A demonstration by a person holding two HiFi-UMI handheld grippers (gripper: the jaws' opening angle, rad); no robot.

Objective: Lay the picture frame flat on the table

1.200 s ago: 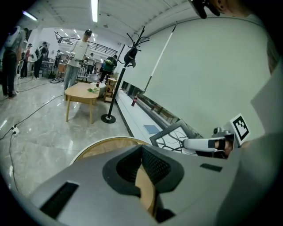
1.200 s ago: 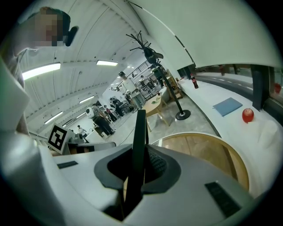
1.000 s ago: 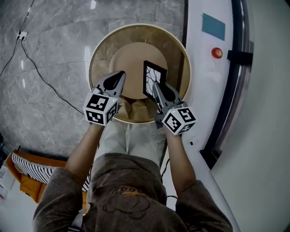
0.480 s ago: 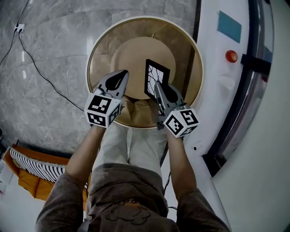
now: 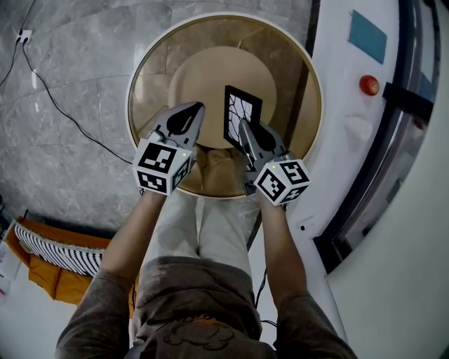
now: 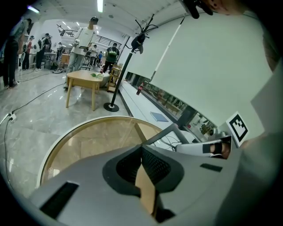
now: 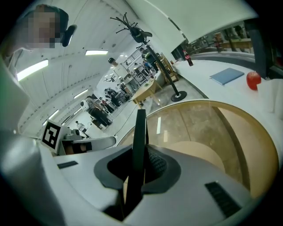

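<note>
We still pinch the thin black picture frame [image 5: 238,112] upright in our right tool [image 5: 243,125], over the round glass worktop [image 5: 151,77]. It has hardly tipped, so it is not flat yet. Our left tool [image 5: 193,109] looks closed and empty.

The setting is a large open-plan lab or workshop hall, not a home. Ceiling strip lights [image 6: 100,5] shine on a polished grey marble floor [image 5: 77,84], and people [image 6: 82,39] stand around a wooden work table [image 6: 84,79] beyond a coat stand [image 6: 125,73]. Close by, a round glass-topped table [image 5: 298,91] sits beside a curved white counter [image 5: 337,91].
</note>
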